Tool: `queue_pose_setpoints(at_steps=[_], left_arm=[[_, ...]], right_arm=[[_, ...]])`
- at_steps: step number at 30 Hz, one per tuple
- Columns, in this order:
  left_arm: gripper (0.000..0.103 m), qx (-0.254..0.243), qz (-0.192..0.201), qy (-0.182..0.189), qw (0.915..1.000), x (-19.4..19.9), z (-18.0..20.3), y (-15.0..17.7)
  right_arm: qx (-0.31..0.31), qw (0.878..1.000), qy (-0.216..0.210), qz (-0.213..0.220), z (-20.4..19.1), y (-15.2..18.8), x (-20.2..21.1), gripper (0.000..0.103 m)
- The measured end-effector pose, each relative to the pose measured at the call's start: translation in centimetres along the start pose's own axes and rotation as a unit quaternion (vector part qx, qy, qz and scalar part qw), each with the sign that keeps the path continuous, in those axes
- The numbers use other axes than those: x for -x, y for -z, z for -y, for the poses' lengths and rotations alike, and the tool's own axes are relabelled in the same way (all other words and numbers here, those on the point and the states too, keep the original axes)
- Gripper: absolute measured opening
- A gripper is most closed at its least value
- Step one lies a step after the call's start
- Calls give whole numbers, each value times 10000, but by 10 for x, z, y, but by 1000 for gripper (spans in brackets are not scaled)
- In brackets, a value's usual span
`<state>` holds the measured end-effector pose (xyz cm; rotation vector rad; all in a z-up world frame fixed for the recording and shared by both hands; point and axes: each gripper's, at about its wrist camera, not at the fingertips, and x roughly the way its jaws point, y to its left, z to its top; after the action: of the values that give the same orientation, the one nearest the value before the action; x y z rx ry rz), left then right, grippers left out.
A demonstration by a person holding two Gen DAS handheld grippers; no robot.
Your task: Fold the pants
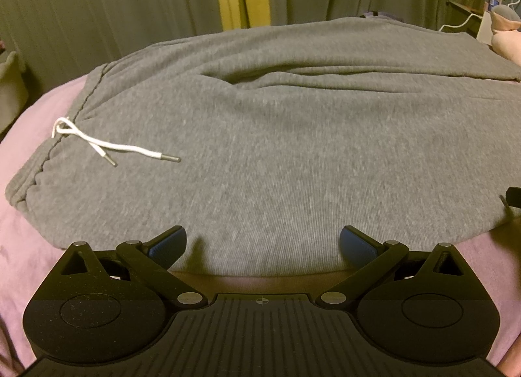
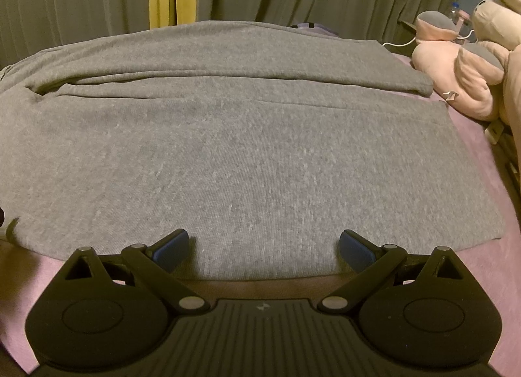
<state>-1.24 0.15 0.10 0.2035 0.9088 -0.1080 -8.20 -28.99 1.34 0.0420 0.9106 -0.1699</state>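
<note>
Below, my left gripper (image 1: 262,246) and right gripper (image 2: 263,248) hung with jaws spread wide, holding nothing, at the near edge of the grey pants (image 1: 276,149). These lay flat across the pink sheet (image 1: 19,253) (drawstring (image 1: 97,144) at the waistband, leftward). I judged the lengthwise fold pending; next, both grippers must pinch that near edge.
</note>
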Motion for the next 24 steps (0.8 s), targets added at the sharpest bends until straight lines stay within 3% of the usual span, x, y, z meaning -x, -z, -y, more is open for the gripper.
queue_pose_setpoints(at_steps=[24], left_arm=[[103, -146, -19, 23, 9999, -3, 6, -3]], right_arm=[[-441, 9976, -498, -215, 8, -8, -18, 99]])
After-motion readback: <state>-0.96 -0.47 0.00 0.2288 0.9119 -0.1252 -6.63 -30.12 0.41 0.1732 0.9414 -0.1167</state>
